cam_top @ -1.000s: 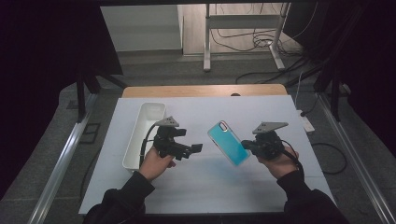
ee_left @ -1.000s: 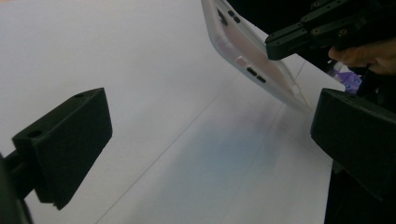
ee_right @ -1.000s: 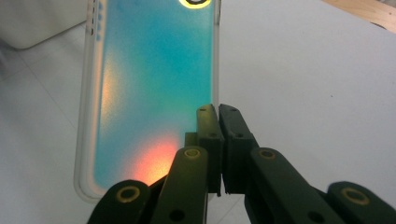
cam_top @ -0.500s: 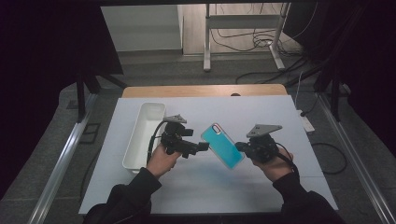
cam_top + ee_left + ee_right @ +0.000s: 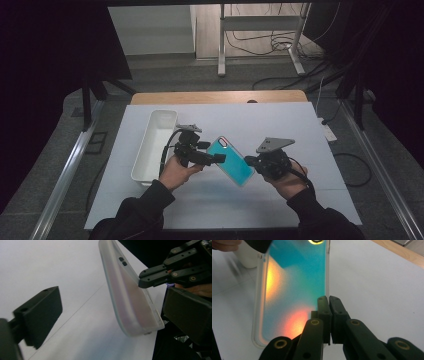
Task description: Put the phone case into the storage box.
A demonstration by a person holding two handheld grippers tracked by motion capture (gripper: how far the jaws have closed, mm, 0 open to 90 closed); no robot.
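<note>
A teal phone case (image 5: 231, 161) with a clear rim hangs tilted above the white table sheet (image 5: 300, 130). My right gripper (image 5: 248, 161) is shut on its long edge, and in the right gripper view the two jaws (image 5: 329, 298) pinch the case (image 5: 292, 290) at that rim. My left gripper (image 5: 212, 152) stands open at the case's upper left end. Its jaws have just been closing a little. In the left gripper view (image 5: 113, 302) the case (image 5: 127, 297) lies between them, apart from both pads. The right gripper's tips (image 5: 142, 281) also show there.
A long white tray (image 5: 140, 167) lies on the sheet left of my left hand; a corner of the tray (image 5: 249, 257) shows in the right gripper view. A wooden table edge (image 5: 215, 96) runs along the back. Cables trail on the floor beyond.
The right hand carried the case to the left, toward the left gripper. The case's end now sits between the left jaws, which stood beside it before.
</note>
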